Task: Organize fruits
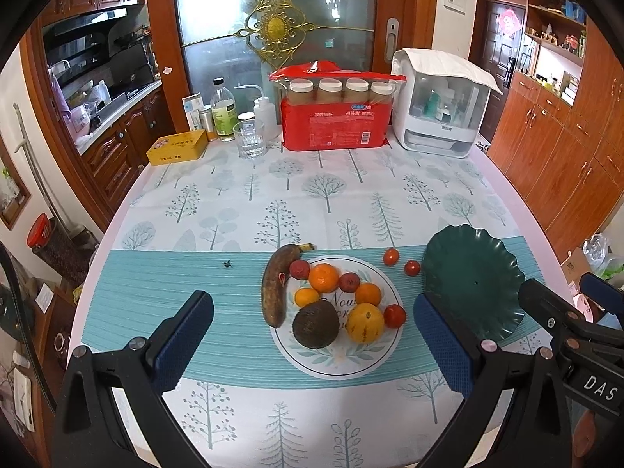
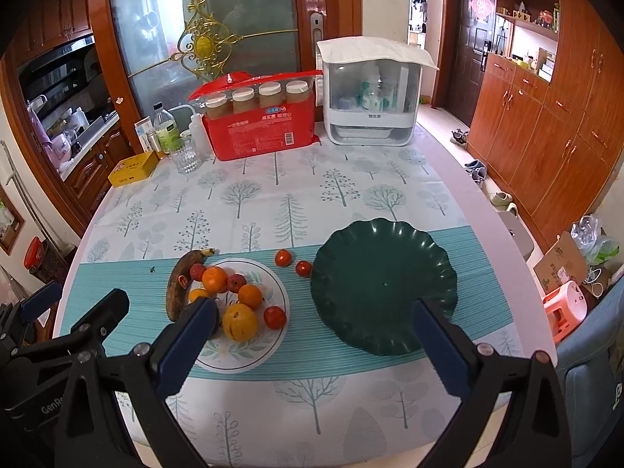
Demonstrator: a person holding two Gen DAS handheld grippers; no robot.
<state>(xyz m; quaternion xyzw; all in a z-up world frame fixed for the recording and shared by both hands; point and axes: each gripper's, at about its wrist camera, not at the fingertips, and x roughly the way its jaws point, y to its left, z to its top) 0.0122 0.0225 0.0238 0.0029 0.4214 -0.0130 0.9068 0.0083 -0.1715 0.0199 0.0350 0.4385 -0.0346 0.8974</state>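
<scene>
Landmark: the white plate (image 1: 362,366) on the table (image 1: 241,202). Left tongs (image 1: 312,335) hover before it, released, gripping nothing. On its left rim lies the banana (image 1: 275,284), brown, long axis running near-to-far, stem tip pointing away and slightly right. On the plate: avocado (image 1: 315,324), yellow melon (image 1: 365,322), three oranges (image 1: 323,277), two small red fruits (image 1: 299,269), one tomato (image 1: 394,316). Right of the plate, two loose tomatoes (image 2: 282,258) rest on the table, just beside the green dish (image 2: 384,284), which holds nothing. Right tongs (image 2: 312,339) hover before that dish, likewise released. Judged progress: sorting appears not yet begun; every fruit remains to be moved.
</scene>
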